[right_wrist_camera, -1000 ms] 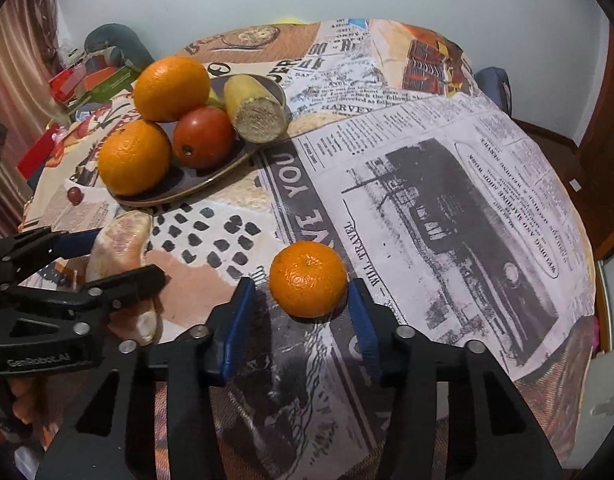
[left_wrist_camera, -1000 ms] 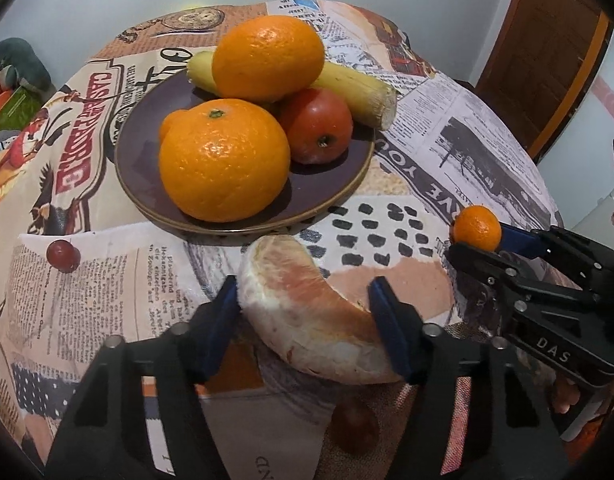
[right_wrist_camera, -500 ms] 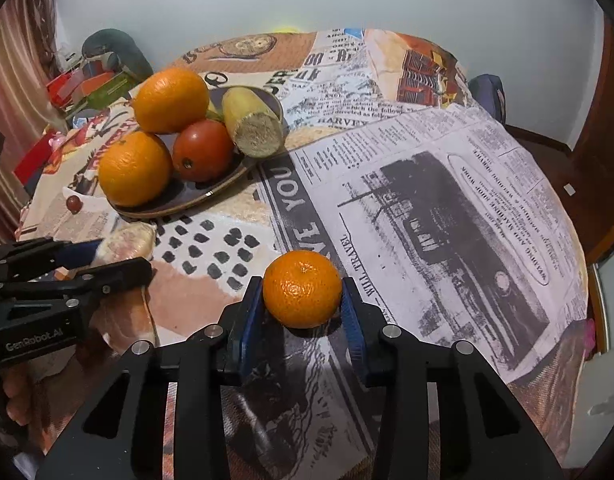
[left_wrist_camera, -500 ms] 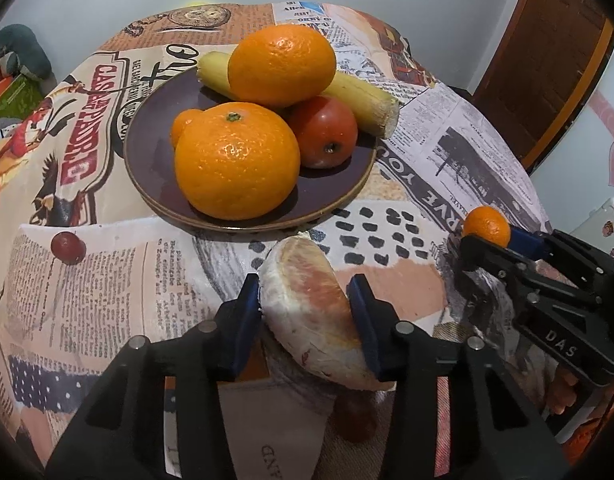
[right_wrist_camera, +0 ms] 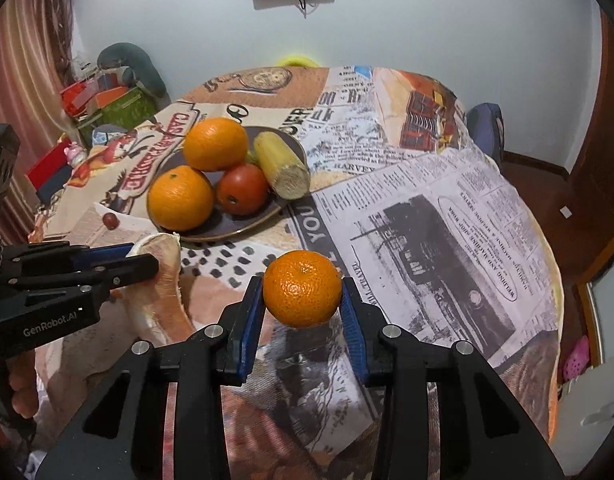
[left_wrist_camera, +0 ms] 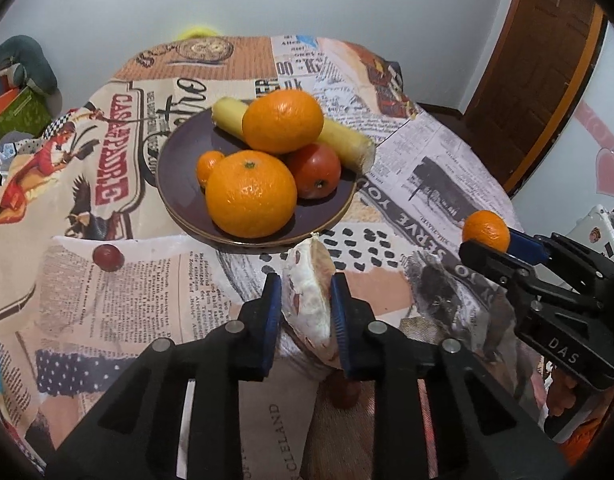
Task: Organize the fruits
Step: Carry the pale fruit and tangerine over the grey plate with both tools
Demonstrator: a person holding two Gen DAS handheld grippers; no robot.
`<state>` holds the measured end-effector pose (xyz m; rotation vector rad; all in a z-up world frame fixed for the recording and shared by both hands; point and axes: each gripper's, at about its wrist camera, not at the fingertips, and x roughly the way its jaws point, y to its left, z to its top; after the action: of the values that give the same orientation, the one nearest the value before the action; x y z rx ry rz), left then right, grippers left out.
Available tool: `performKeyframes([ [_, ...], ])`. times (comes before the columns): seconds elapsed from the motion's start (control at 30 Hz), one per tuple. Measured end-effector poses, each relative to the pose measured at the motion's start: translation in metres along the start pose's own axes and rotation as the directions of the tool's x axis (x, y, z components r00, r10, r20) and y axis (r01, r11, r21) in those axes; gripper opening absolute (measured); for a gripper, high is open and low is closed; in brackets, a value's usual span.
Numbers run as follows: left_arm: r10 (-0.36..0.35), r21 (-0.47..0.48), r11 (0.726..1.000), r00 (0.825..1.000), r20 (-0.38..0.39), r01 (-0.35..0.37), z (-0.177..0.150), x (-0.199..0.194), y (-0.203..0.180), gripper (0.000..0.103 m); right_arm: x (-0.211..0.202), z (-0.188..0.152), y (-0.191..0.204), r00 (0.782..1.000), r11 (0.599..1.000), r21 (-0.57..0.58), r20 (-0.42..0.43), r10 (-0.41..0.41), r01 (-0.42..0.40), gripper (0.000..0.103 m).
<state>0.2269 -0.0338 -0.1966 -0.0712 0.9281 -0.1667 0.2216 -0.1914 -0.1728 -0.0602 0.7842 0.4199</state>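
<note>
— How far is the fruit sorting, as you are judging it?

— I think it is more than half done. The dark plate (left_wrist_camera: 175,184) is already carrying two big oranges (left_wrist_camera: 251,194), a small mandarin (left_wrist_camera: 209,166), a red tomato-like fruit (left_wrist_camera: 317,170) and a pale yellow cob (left_wrist_camera: 347,145) lying behind them.

— And the two claws, what are they doing?

— The left gripper (left_wrist_camera: 305,304) is squeezing a peeled citrus segment (left_wrist_camera: 310,292) between its blue pads, jaws nearly closed on it, just in front of the plate's near rim. The right gripper (right_wrist_camera: 303,300) is clamping a small tangerine (right_wrist_camera: 302,288), jaws only as wide as the fruit, and it is hanging above the tablecloth (right_wrist_camera: 427,216), well to the right of the plate (I see a shadow under it, so it seems lifted).

— So what is remaining?

— Both held pieces are waiting to go on the plate, which is getting crowded; free space is showing mostly on its left side. Also one small red grape-like fruit (left_wrist_camera: 108,257) is lying loose on the cloth, left of the plate. Another dark round thing is sitting under the left claw, but I cannot tell what it is.
</note>
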Motion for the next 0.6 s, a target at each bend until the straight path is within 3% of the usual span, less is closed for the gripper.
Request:
performKeyframes([
  [0.6, 0.027, -0.053, 0.998, 0.991, 0.127, -0.021, 0.013, -0.053, 0.035, 0.021, -0.016, 0.020, 0.032, 0.998, 0.999, -0.052, 0.066, 0.018, -0.014, 0.034],
])
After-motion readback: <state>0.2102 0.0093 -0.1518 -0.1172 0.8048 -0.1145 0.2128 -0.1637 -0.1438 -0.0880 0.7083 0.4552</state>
